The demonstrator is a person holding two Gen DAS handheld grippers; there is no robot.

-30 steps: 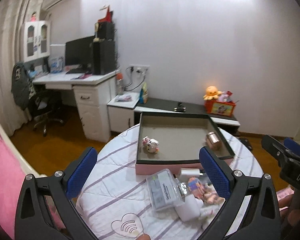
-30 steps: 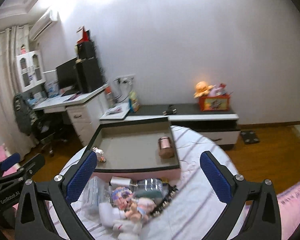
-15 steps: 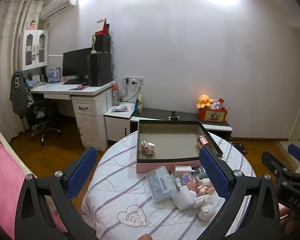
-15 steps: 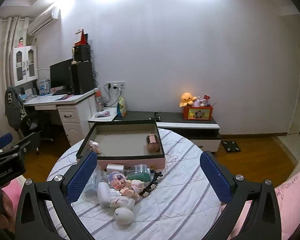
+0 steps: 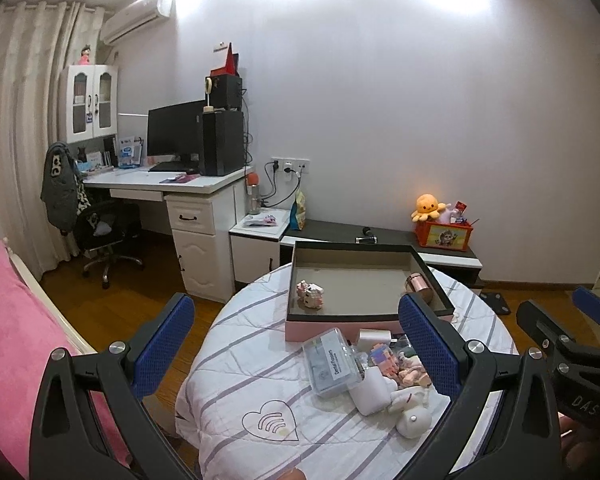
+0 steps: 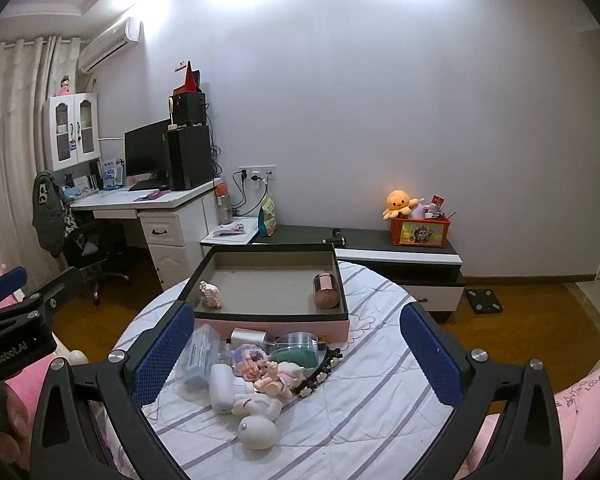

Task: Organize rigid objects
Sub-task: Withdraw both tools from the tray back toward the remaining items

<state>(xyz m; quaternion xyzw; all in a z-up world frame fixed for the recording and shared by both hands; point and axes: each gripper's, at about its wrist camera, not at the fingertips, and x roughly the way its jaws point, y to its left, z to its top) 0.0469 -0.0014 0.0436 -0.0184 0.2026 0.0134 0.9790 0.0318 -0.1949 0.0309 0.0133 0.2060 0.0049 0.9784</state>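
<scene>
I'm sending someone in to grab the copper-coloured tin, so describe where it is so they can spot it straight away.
Find the round table with the striped white cloth, then the shallow pink-sided box with a black rim at its far side. The copper-coloured tin lies on its side against the box's right wall. It is the only metallic cylinder there; the box's other item is a small pink-and-white block figure at the left.

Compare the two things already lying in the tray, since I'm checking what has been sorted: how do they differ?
The copper canister is a smooth, shiny cylinder lying on its side; the block figure is pale pink-white, knobbly and stands upright. The canister sits against the tray's right wall, the figure near its left wall. The canister looks bulkier. Both rest on the tray's grey floor, apart from the pile outside.
</scene>
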